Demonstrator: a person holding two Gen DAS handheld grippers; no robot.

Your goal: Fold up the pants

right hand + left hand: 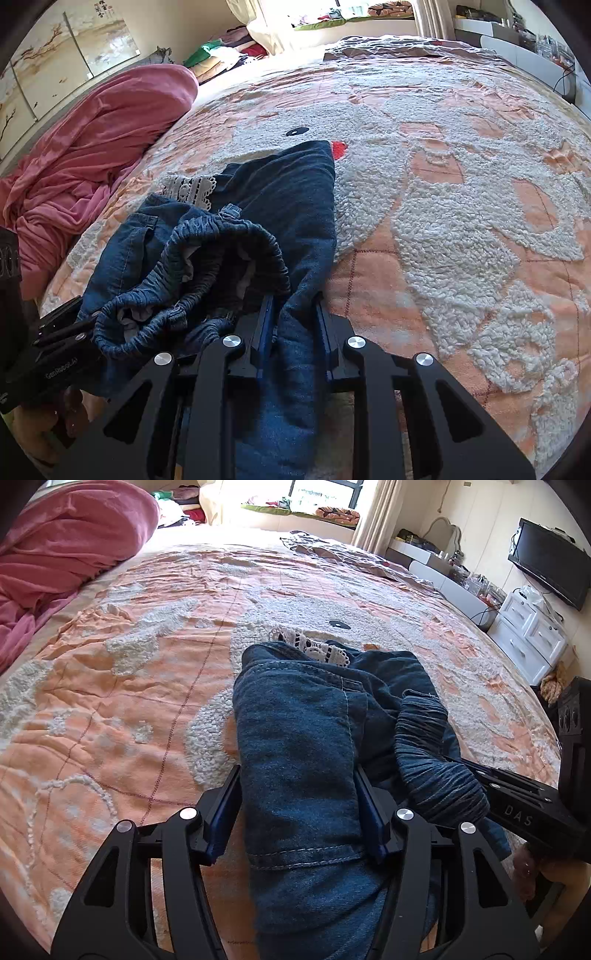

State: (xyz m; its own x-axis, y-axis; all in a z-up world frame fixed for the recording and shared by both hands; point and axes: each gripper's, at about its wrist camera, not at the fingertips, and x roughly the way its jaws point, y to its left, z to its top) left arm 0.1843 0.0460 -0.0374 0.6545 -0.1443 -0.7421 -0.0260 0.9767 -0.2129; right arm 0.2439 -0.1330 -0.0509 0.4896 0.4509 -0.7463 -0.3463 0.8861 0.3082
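Blue denim pants [303, 716] with a white lace trim [314, 646] and a gathered elastic waistband [436, 753] lie bunched on the orange and white bedspread [129, 672]. My left gripper [299, 771] is shut on a thick fold of the pants. In the right wrist view the pants [280, 206] spread ahead with the waistband [221, 251] open on the left. My right gripper [293, 299] is shut on a narrower fold of denim. The right gripper's body [517, 794] shows at the right of the left wrist view, and the left gripper's body [48, 347] shows at the left of the right wrist view.
A pink blanket [66, 546] is heaped at the bed's far left. Another garment [332, 548] lies at the bed's far end. A white dresser [532, 635], a television [550, 561] and a low cabinet stand along the right wall.
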